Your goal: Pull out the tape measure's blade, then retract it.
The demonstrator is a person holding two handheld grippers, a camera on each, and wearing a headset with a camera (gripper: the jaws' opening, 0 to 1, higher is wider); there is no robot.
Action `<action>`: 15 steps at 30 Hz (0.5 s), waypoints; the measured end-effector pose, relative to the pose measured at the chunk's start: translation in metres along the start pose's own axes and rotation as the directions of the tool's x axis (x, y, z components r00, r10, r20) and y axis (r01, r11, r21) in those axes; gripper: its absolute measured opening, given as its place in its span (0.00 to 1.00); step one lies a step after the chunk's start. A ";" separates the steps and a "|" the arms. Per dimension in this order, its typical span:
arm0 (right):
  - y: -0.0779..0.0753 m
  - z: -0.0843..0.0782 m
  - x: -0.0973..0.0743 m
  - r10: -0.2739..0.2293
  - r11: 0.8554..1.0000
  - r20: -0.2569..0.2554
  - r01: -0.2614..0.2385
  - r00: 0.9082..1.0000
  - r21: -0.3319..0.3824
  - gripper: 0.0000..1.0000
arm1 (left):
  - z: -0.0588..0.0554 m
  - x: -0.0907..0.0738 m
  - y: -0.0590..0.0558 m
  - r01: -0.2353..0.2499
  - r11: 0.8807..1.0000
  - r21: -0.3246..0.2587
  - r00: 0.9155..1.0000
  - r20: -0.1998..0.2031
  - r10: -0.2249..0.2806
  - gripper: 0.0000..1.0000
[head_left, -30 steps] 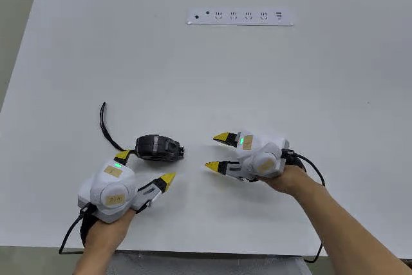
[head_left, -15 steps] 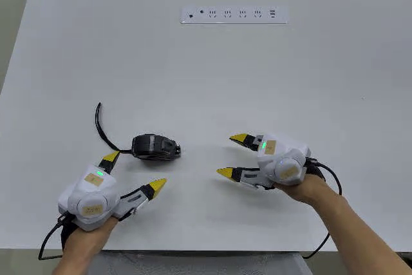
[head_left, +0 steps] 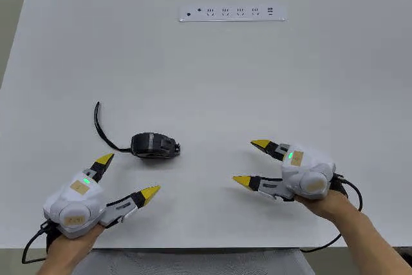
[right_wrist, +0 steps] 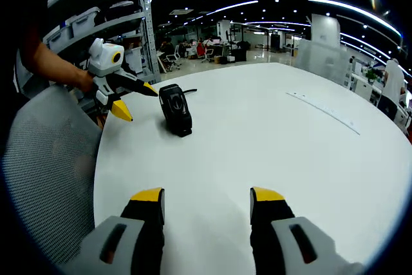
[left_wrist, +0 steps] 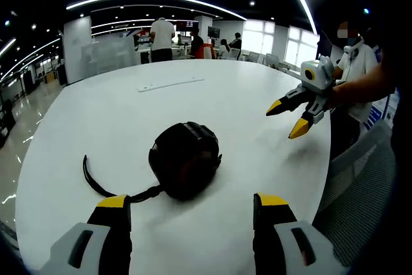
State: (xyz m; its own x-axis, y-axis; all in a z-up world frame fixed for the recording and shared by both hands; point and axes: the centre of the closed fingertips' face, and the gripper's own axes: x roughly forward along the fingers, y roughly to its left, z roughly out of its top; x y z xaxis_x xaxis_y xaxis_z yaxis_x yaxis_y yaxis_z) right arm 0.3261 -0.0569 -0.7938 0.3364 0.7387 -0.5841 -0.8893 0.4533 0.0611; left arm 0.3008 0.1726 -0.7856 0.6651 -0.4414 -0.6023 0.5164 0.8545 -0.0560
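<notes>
Tabletop (head_left: 212, 75), white, in an open-plan office: a power strip (head_left: 232, 13) lies near the far edge, a black tape measure (head_left: 153, 145) toward the near-left corner. Left tongs (head_left: 128, 175) and right tongs (head_left: 250, 161) gape wide, empty, along the near edge.

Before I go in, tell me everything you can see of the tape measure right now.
The tape measure is a compact, rounded black case, plastic or rubber by its look, with some ridges on its shell. It rests on the white table, and no blade is visibly drawn out. A thin black strap curves away from one end across the table. Nothing grips it: the left gripper is open just short of it, and the right gripper is open farther off.
</notes>
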 end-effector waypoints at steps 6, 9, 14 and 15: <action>0.000 -0.003 -0.012 -0.022 1.000 0.017 0.021 1.000 0.015 0.59 | -0.001 -0.007 0.000 0.024 1.000 0.004 1.000 0.018 -0.024 0.77; -0.001 -0.006 -0.019 -0.026 0.999 0.021 0.026 0.999 0.027 0.62 | -0.002 -0.011 0.001 0.025 1.000 0.001 0.999 0.031 -0.025 0.78; -0.005 -0.010 -0.031 -0.060 0.997 0.047 0.058 0.997 0.050 0.67 | -0.004 -0.017 0.000 0.041 0.999 -0.005 0.998 0.041 -0.041 0.82; -0.005 -0.010 -0.033 -0.065 0.997 0.052 0.062 0.997 0.052 0.68 | -0.004 -0.017 0.000 0.043 0.999 0.002 0.998 0.039 -0.043 0.83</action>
State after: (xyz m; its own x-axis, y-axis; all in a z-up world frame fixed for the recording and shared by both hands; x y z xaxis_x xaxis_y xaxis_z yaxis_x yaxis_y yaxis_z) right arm 0.3167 -0.0885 -0.7832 0.4089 0.7328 -0.5438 -0.8496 0.5233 0.0663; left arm 0.2871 0.1810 -0.7782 0.6626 -0.4883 -0.5678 0.5455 0.8342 -0.0808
